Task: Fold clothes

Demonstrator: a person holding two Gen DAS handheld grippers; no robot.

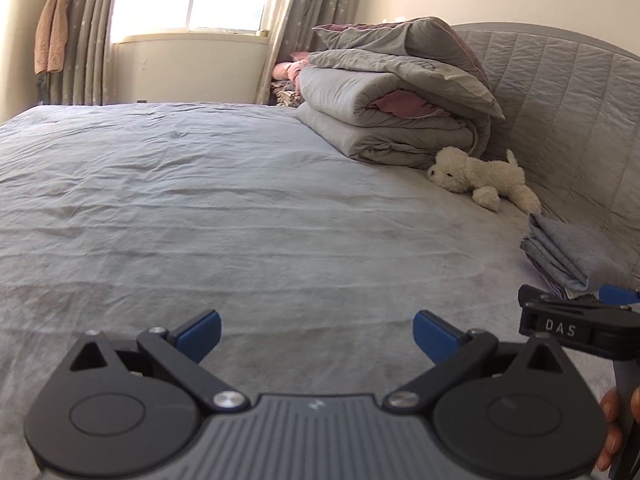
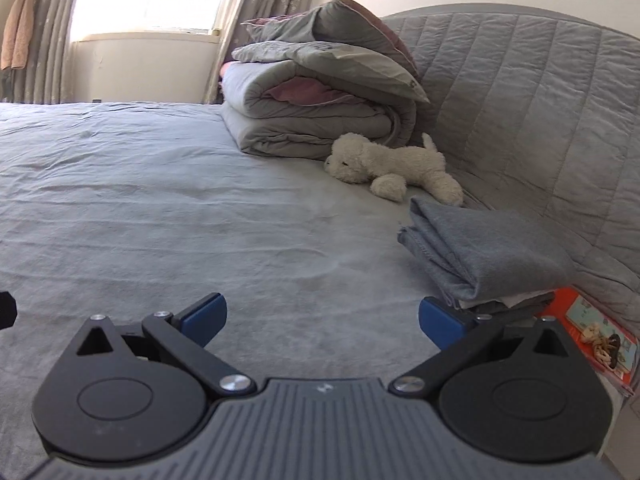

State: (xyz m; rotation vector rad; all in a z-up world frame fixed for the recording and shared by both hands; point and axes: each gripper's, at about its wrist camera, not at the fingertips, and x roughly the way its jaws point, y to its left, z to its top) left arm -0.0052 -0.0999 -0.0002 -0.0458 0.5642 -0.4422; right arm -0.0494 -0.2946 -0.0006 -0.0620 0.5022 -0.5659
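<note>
1. Grippers: our left gripper (image 1: pixel 316 334) and right gripper (image 2: pixel 322 318) both hang wide open, empty, over the bed (image 1: pixel 200 208).
2. We judge the folded grey clothes (image 2: pixel 492 258) by the headboard (image 2: pixel 540 100) are stacked; we approach the next garment low and square.

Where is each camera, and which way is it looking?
Left wrist: rides the open left gripper, facing across the grey bed sheet toward the window; right gripper and fingers show.
Right wrist: rides the open right gripper, facing the folded grey cloth.
Both show the white plush dog.
</note>
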